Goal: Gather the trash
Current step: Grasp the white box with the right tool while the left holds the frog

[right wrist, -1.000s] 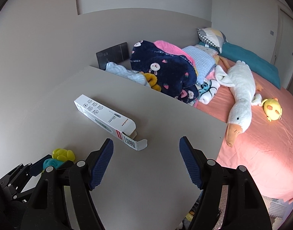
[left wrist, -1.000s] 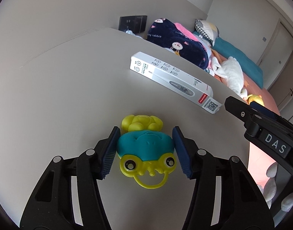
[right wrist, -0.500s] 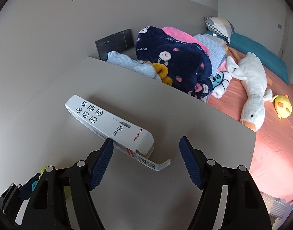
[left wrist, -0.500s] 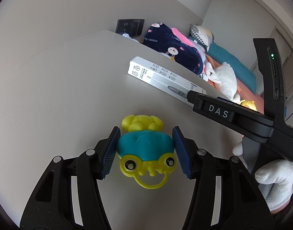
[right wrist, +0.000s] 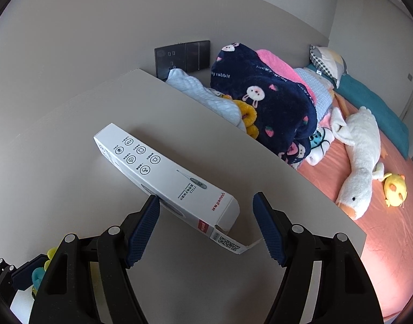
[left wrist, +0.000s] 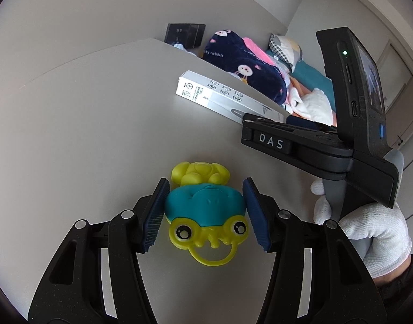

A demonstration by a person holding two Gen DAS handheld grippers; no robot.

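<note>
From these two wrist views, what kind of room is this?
Most likely a bedroom. A bed with a coral sheet sits right beside the table, piled with a navy rabbit-print blanket and a white plush goose; a pillow lies at the far end.

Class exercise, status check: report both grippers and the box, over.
Left gripper shut on frog toy. Right gripper open, straddling the thermometer box, flap end open. Nothing blocking on table.

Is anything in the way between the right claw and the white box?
No. The right gripper is open with the white box's near end already between its fingers. Only bare table lies around it.
</note>
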